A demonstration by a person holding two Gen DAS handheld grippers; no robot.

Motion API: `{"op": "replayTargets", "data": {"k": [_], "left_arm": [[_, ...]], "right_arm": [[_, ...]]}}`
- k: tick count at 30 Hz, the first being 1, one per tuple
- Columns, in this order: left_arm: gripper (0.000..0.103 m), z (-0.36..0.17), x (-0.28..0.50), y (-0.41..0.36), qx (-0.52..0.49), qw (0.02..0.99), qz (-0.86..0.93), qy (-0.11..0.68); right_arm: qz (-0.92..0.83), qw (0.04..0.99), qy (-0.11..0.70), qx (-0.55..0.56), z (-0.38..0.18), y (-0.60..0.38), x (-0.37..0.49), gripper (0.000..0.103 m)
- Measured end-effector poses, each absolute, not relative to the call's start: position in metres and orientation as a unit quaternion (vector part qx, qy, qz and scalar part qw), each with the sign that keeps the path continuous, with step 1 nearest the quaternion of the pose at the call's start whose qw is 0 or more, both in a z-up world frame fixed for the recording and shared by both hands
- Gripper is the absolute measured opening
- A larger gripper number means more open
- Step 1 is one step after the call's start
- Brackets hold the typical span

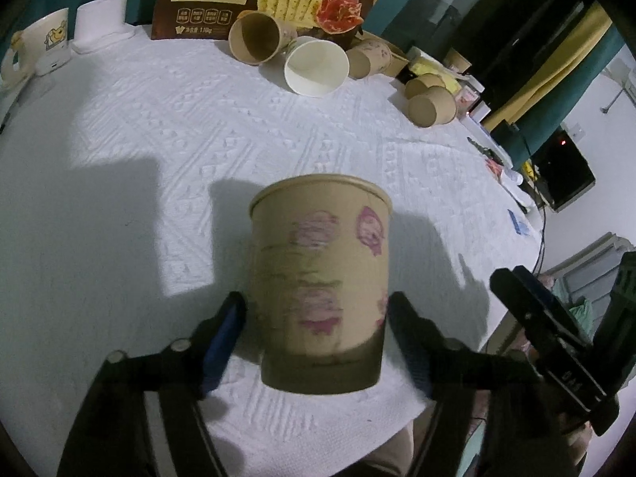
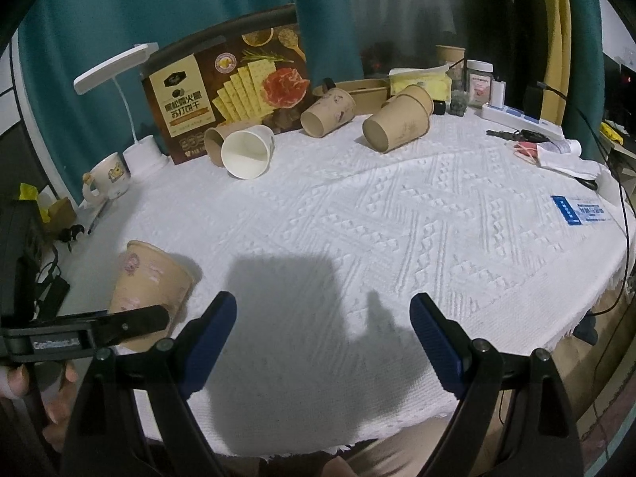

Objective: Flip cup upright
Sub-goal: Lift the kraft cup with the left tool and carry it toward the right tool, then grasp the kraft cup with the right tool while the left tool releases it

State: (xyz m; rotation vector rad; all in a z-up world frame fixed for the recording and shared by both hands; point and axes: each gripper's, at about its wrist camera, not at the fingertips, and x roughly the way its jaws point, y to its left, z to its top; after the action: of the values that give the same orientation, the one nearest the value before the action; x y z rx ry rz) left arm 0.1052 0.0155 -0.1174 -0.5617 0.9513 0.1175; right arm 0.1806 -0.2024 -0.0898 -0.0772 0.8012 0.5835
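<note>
The brown cup (image 1: 320,278) stands rim-up near the tablecloth's (image 1: 159,127) front edge between the left gripper's (image 1: 316,338) slackened fingers, so back straight off; right gripper (image 2: 324,342) gapes empty.

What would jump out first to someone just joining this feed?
Front and centre in the left wrist view, a brown paper cup with pink prints stands rim-up on the white tablecloth between the left gripper fingers, near the table's front edge. At the far edge, several more paper cups lie on their sides before a large cracker box. The right gripper hangs open and empty over bare cloth.
</note>
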Motion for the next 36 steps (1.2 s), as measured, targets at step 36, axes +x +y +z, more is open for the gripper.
{"op": "replayTargets", "data": {"k": [36], "left_arm": [[0.081, -0.084, 0.012, 0.108, -0.264, 0.903, 0.065, 0.333]], "right_arm": [[0.415, 0.705, 0.568, -0.088, -0.111, -0.046, 0.217, 0.068]]}}
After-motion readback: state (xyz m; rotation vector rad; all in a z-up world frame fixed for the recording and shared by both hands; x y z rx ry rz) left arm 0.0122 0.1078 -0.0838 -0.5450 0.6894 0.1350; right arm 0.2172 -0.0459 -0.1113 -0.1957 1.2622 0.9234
